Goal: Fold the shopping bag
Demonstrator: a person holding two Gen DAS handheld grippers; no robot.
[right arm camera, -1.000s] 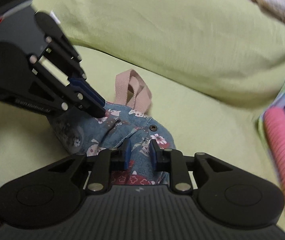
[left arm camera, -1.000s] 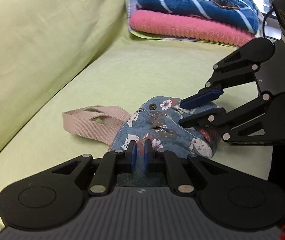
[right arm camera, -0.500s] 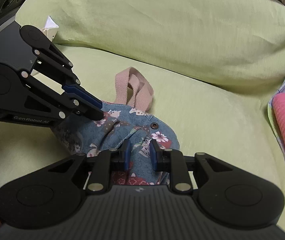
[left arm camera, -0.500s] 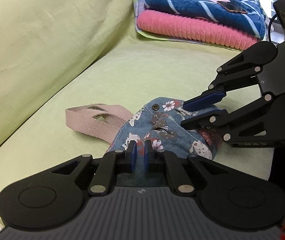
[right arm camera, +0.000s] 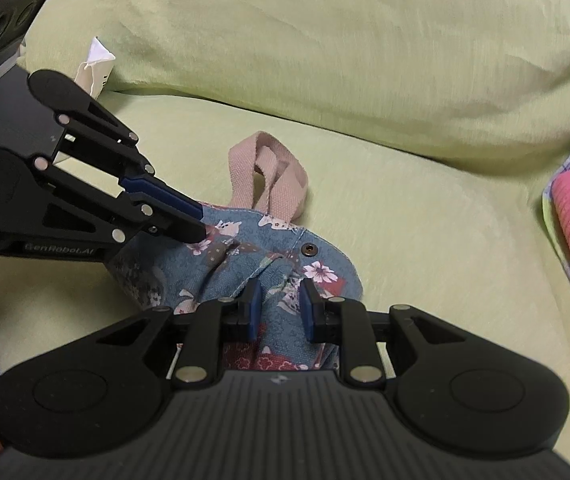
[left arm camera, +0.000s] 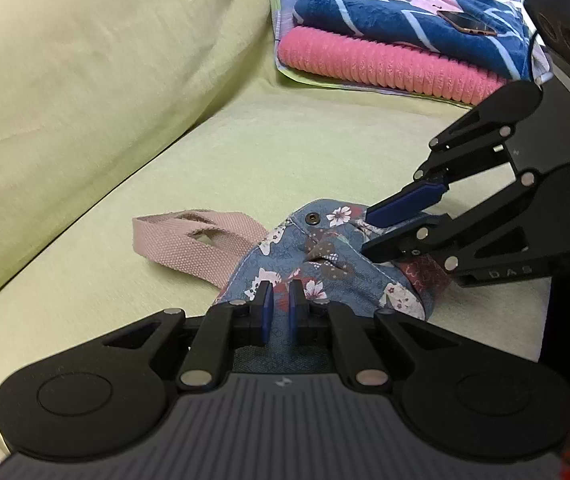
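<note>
On green sofa seat (left arm camera: 305,148), below back cushion (right arm camera: 345,40): folded blankets (left arm camera: 397,48) stacked at far end, well apart from work. Near front edge, floral shopping bag (left arm camera: 325,264) already gathered into a compact bundle, snap fastener (right arm camera: 309,248) facing up. Pink webbing handles (left arm camera: 193,240) not yet tucked, trailing loose toward cushion. Left gripper (left arm camera: 277,304) pinched fully closed on near edge of cloth. Right gripper (right arm camera: 277,308) narrowly parted, clamped over a thick fold at bundle's opposite side; pads (right arm camera: 254,308) pressing on fabric. Judged well advanced: main folds done. Remaining, by appearance: handles to be folded in, bundle flattened, possibly snap closed; mating half of snap not visible.
</note>
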